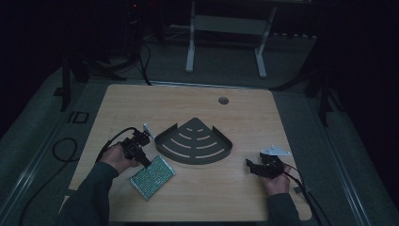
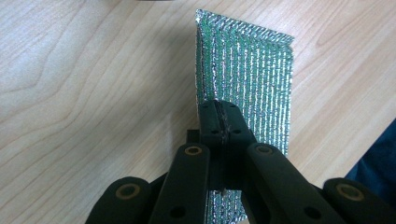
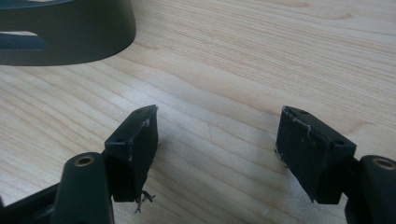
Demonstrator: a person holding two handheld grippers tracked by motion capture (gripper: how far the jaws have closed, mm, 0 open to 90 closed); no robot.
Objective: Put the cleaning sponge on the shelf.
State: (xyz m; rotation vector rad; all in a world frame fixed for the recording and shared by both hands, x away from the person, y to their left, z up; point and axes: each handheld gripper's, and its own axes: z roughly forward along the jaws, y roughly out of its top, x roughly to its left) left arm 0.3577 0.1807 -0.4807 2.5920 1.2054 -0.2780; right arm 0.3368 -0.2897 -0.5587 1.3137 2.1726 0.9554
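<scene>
A flat green and silver foil pouch (image 1: 153,176) lies tilted at the front left of the wooden table (image 1: 244,113). My left gripper (image 1: 147,162) is shut on the pouch's near edge. In the left gripper view the two jaws (image 2: 219,116) meet on the pouch (image 2: 247,70), which stands on edge just above the wood. My right gripper (image 1: 249,165) rests low at the front right. Its jaws (image 3: 217,135) are open, with bare table between them. A dark grey quarter-round shelf (image 1: 194,141) with curved slots sits mid-table between the two grippers.
The shelf's wall (image 3: 70,32) shows at the upper left of the right gripper view. A round hole (image 1: 223,100) marks the far side of the table. A small white piece (image 1: 148,128) lies by the shelf's left corner. A white stand (image 1: 226,28) is on the floor behind the table.
</scene>
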